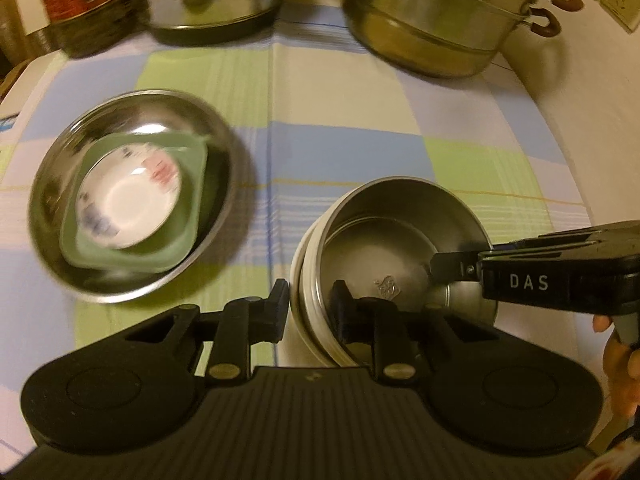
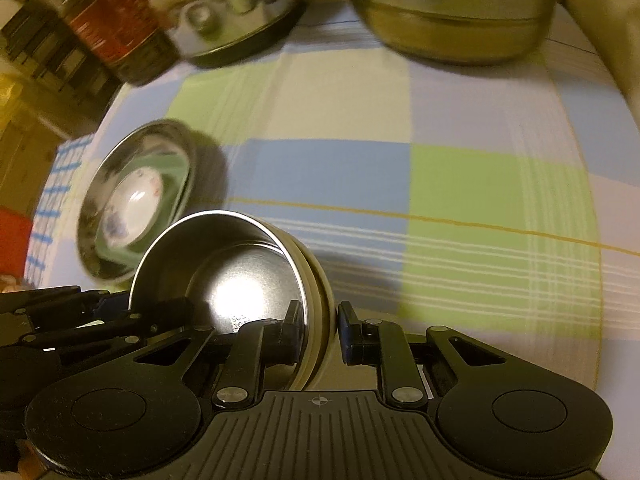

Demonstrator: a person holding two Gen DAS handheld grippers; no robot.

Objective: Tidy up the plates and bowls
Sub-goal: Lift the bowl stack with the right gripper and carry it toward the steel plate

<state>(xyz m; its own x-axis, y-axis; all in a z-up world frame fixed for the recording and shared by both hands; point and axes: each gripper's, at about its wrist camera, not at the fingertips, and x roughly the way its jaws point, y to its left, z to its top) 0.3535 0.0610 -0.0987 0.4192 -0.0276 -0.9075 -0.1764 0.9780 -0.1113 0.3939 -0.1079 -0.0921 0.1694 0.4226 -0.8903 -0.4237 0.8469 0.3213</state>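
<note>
Where grippers (image 1: 310,312) straddle bowl (image 1: 400,248) rim, seemingly unclamped

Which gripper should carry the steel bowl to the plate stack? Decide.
Left, probably. The left gripper straddles the steel bowl rim on the side beside the plate stack; the right gripper straddles the far rim.

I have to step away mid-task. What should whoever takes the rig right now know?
Left tongs: straddling the near rim of the steel bowl, one finger inside, one outside.
Right tongs: same grip on the opposite rim; whether either is clamped is unclear.
Bowl is tilted, apparently lifted over the checked cloth.
Done: white saucer sits in green dish, inside steel plate.
Left: probably set this bowl down with the stack.
</note>
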